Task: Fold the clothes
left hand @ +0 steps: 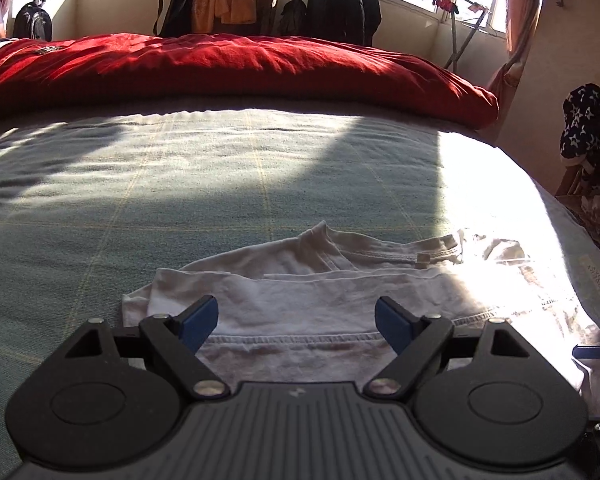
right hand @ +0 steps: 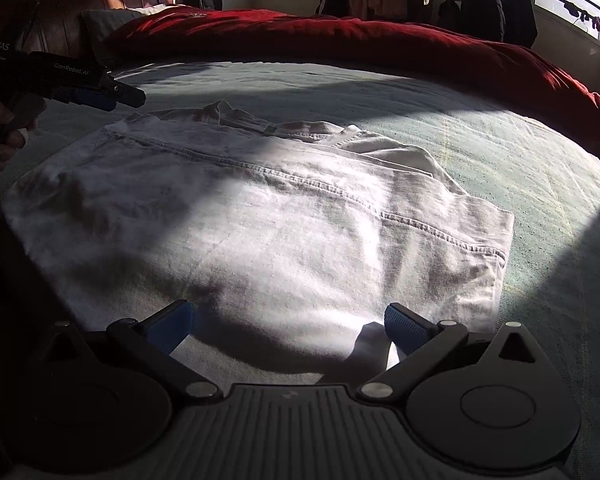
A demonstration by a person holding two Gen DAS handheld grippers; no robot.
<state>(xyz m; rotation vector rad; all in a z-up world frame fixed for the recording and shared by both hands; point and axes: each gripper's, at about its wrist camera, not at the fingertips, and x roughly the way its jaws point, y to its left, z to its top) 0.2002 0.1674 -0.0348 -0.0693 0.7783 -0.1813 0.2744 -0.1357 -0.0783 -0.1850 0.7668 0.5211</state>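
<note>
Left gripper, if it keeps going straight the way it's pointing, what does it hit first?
Most likely the white shirt. The left gripper tilts down with open jaws and nothing between them; the folded cloth lies right ahead on the green bedspread. Depth is hard to judge.

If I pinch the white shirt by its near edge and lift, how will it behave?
The white shirt will probably droop and unfold: it lies limp in loose, creased layers. It looks thin, so likely light. Pushed, it would likely bunch up on the textured bedspread rather than slide.
</note>
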